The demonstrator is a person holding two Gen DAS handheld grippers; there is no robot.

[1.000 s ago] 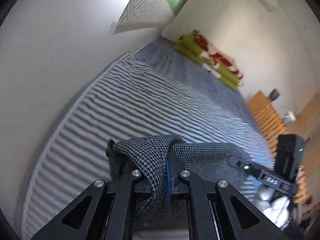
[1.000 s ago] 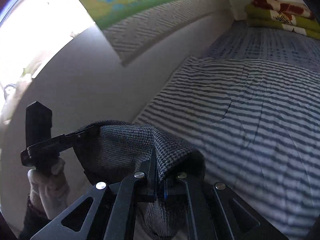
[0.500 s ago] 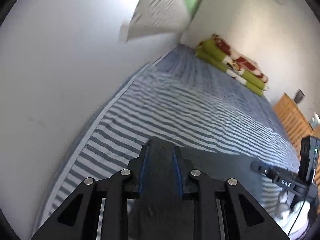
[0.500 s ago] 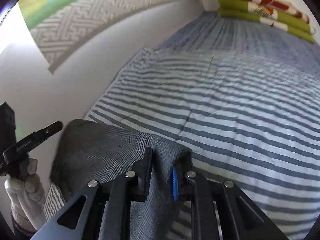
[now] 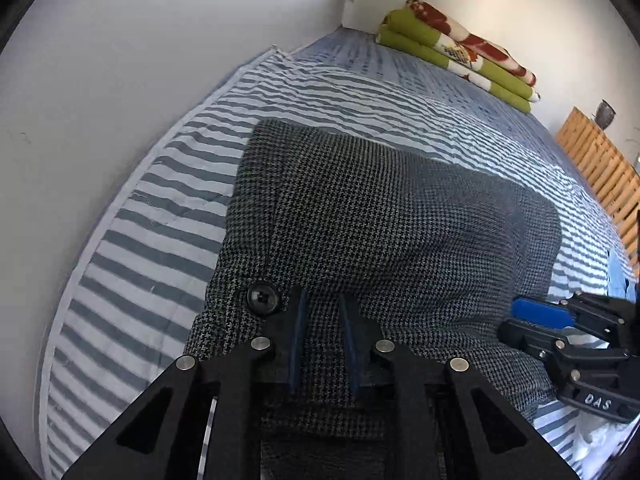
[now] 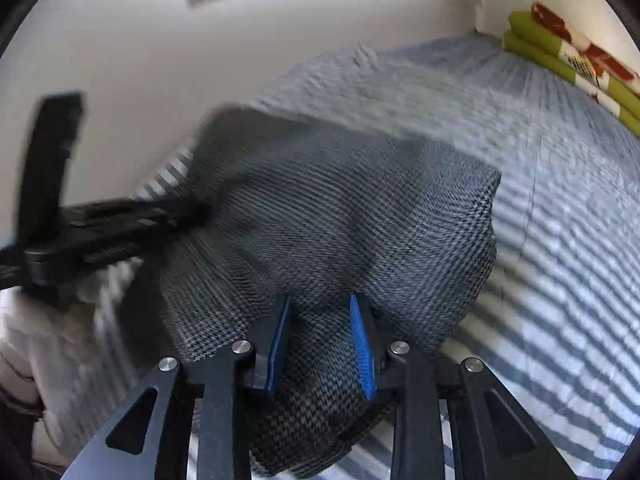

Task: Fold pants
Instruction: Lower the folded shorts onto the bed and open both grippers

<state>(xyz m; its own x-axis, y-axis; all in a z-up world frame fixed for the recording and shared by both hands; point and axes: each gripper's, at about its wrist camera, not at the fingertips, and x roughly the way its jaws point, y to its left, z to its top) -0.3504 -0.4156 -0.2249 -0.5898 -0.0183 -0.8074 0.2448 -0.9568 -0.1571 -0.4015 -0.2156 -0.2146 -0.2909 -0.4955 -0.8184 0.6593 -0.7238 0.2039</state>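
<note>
The grey houndstooth pants [image 5: 384,216] lie folded and flat on the striped bed cover [image 5: 160,208], waistband and black button [image 5: 262,298] nearest me. My left gripper [image 5: 323,320] hovers over the waistband, open, with cloth showing flat beneath its blue pads. In the right wrist view the pants [image 6: 340,216] bulge slightly under my right gripper [image 6: 320,332], whose fingers stand apart, open, over the fabric. The right gripper [image 5: 560,332] shows at the right edge of the left wrist view. The left gripper [image 6: 120,220] shows blurred at the left of the right wrist view.
A white wall [image 5: 120,60] runs along the bed's left side. Folded green, red and white blankets [image 5: 460,52] lie at the far end. A wooden slatted frame [image 5: 600,168] stands to the right. A white-gloved hand [image 6: 48,336] holds the left gripper.
Both grippers carried the raised fold of the pants forward and down onto the bed, then let go. Their fingers now stand apart, and the pants lie flat.
</note>
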